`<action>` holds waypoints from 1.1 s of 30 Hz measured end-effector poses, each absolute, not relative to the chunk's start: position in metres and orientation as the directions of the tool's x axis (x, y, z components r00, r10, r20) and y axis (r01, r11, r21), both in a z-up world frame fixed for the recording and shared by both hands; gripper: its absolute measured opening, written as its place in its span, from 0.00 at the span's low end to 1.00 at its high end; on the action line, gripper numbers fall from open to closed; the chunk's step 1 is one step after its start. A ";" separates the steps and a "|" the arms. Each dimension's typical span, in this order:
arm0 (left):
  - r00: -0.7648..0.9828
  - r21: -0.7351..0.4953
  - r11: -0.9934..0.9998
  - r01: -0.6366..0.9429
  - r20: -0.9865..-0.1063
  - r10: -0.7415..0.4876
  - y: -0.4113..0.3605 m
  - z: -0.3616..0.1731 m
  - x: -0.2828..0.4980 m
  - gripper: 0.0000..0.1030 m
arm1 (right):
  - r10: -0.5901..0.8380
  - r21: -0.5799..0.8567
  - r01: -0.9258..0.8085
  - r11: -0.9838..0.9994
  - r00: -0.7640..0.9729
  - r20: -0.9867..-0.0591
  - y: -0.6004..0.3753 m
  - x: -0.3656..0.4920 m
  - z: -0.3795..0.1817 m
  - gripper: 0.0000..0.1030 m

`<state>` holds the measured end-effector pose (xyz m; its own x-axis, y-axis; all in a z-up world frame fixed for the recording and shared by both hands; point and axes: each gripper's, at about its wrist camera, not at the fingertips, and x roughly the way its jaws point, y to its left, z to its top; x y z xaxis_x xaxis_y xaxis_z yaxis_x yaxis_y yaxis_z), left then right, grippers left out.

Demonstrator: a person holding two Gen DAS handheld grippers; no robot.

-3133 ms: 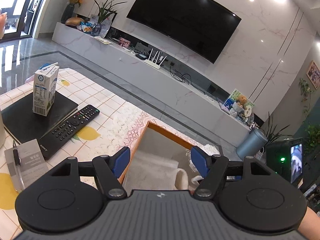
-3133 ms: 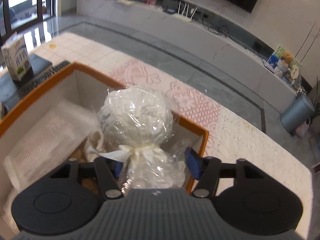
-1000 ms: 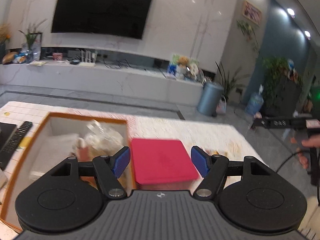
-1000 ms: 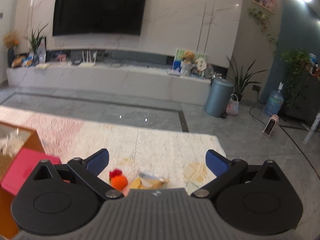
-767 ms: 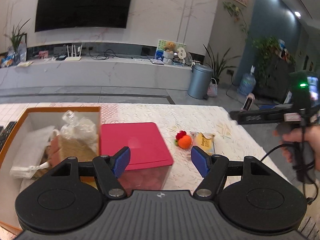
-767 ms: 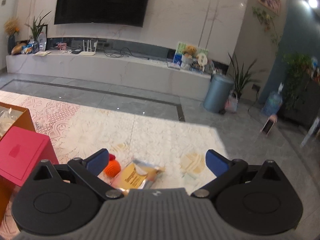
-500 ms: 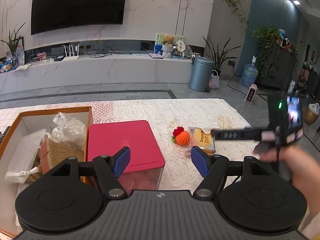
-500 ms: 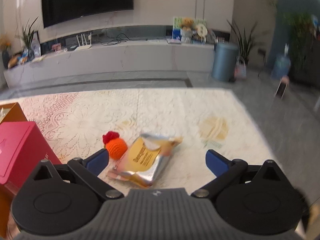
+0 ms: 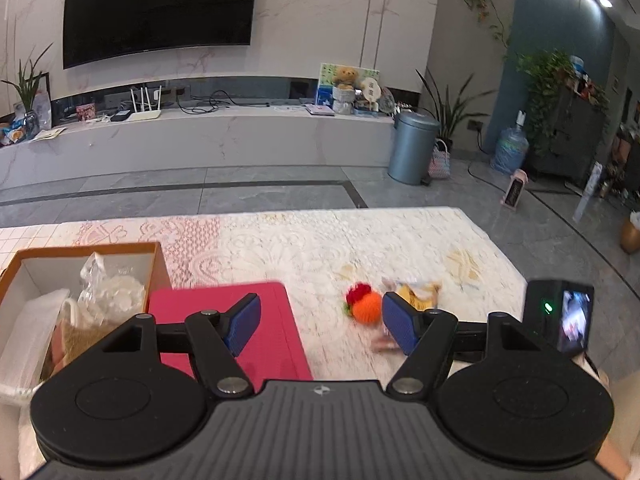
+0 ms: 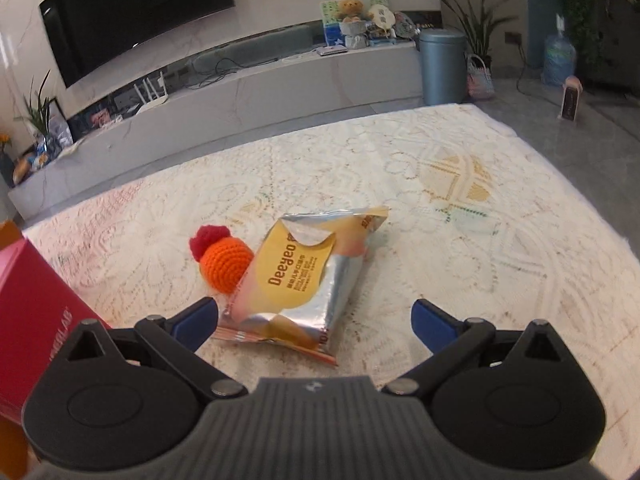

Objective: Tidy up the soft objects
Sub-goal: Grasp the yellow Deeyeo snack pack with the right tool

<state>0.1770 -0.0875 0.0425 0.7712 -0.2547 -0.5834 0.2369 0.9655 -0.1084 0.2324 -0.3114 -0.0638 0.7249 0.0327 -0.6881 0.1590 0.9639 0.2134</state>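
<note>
A cream lace tablecloth (image 10: 460,200) is covering the table, and beyond it a grey tiled floor is running to a long white marble media bench (image 9: 224,136) under a large black wall-mounted television (image 9: 160,4). A round blue-grey metal bin (image 9: 414,148) is standing at the bench's end beside leafy potted plants.

A silver and yellow foil snack packet (image 10: 304,276) is lying flat on the cloth, touching a small orange crocheted ball with a red tuft (image 10: 224,258) on its left. The right gripper (image 10: 316,320) is hanging over the packet's near end with its blue pads spread wide, gripping nothing. The left gripper (image 9: 320,322) is likewise standing wide apart and empty above a bright pink flat-lidded box (image 9: 248,320), which is sitting just beside an orange-rimmed open cardboard box (image 9: 156,256) holding a clear-wrapped white bundle (image 9: 108,292) and other cloth items.

In the left view the packet and ball are smearing with blur, and the left pad is covering part of the packet. The right view is cutting off the pink box at its edge.
</note>
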 end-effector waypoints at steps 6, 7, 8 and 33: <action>0.752 -0.101 0.973 0.209 -0.620 -0.226 -0.104 0.038 0.205 0.79 | 0.015 0.203 0.165 0.965 0.739 -0.674 -0.300 0.247 -0.061 0.98; 0.752 -0.092 0.974 0.209 -0.621 -0.220 -0.106 0.037 0.207 0.79 | -0.019 0.164 0.179 0.970 0.731 -0.682 -0.296 0.249 -0.063 0.98; 0.751 -0.081 0.974 0.209 -0.624 -0.213 -0.108 0.037 0.208 0.79 | -0.042 0.132 0.185 0.974 0.720 -0.693 -0.293 0.252 -0.066 0.98; 0.773 0.049 0.986 0.161 -0.628 -0.095 -0.121 0.063 0.162 0.79 | -0.001 0.055 0.074 0.996 0.609 -0.793 -0.329 0.233 -0.078 0.89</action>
<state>0.1621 -0.1214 0.0633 0.7726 -0.0949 -0.6278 0.1608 0.9858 0.0490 0.2326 -0.3291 -0.0783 0.6095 -0.0012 -0.7928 0.0738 0.9957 0.0553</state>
